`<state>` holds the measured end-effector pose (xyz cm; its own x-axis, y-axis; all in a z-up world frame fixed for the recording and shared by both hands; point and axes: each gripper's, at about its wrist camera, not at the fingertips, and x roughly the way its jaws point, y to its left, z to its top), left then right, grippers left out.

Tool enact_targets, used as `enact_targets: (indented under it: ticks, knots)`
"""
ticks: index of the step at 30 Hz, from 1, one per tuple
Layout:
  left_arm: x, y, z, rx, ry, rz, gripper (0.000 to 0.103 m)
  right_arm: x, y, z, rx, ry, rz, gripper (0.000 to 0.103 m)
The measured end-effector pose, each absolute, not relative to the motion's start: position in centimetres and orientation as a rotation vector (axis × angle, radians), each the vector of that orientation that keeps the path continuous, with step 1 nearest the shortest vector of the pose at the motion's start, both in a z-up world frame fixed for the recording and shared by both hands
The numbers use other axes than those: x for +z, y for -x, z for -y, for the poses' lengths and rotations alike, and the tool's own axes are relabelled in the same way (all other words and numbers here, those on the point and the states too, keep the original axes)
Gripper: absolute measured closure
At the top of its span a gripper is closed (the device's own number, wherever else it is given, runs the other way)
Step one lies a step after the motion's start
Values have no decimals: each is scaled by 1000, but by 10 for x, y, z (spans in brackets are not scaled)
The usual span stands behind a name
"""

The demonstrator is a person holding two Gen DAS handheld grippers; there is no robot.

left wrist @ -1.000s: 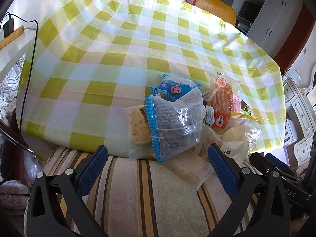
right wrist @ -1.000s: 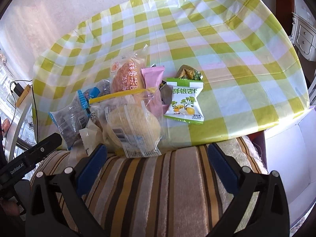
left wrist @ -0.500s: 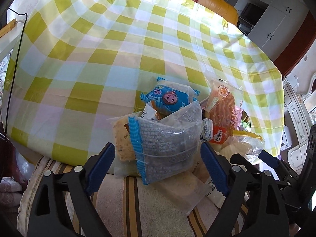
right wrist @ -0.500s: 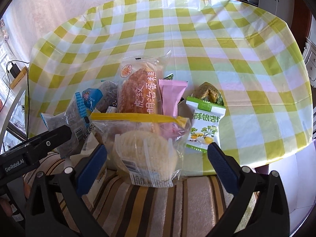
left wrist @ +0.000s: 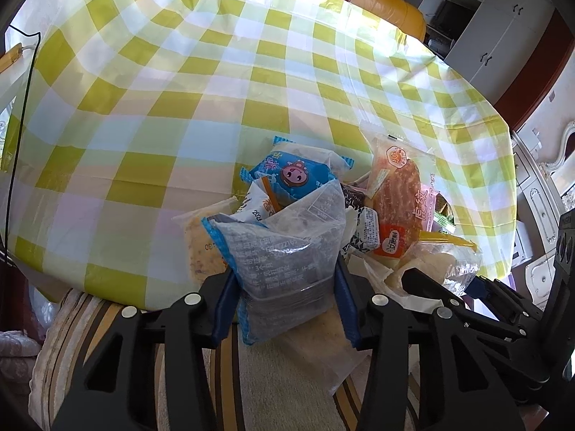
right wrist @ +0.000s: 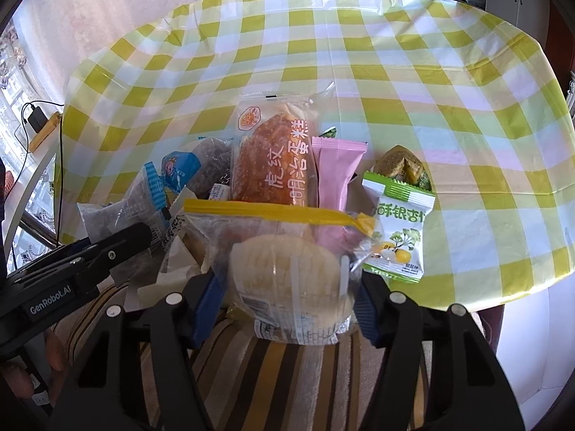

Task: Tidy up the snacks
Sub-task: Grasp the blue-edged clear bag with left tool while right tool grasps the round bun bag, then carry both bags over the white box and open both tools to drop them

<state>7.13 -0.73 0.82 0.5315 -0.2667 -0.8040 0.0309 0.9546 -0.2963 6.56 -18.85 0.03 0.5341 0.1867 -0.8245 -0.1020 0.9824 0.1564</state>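
Left tool (left wrist: 284, 305): jaws closed in on the grey blue-edged packet (left wrist: 284, 251), pads (left wrist: 223, 309) pressing both its sides at the near rim of the checked surface (left wrist: 179, 89). Packet leans on the blue cartoon pouch (left wrist: 293, 176).

Middle of heap: orange cake packet (right wrist: 275, 161), pink sachet (right wrist: 332, 165).

Right tool (right wrist: 285, 305): jaws narrowed around the clear yellow-strip bag of pale cakes (right wrist: 287, 273); contact looks made, firmness uncertain. Green packet (right wrist: 399, 230) just beside it.

Judgement: lift each straight up, slowly; slack film may slip. Keep the tools apart; watch for neighbours dragged off the edge.
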Motion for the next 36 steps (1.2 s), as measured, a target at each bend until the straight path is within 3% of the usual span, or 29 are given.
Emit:
enact_targets:
  ticks: [6, 24, 36]
  knots:
    - [18, -62, 3, -183, 279, -949, 64, 10, -56, 196, 169, -123, -943, 44]
    - [50, -41, -3, -172, 303, -820, 65, 39, -31, 240, 147, -244, -843, 45]
    - [78, -47, 76, -406, 207, -798, 64, 51, -12, 329, -35, -351, -791, 46]
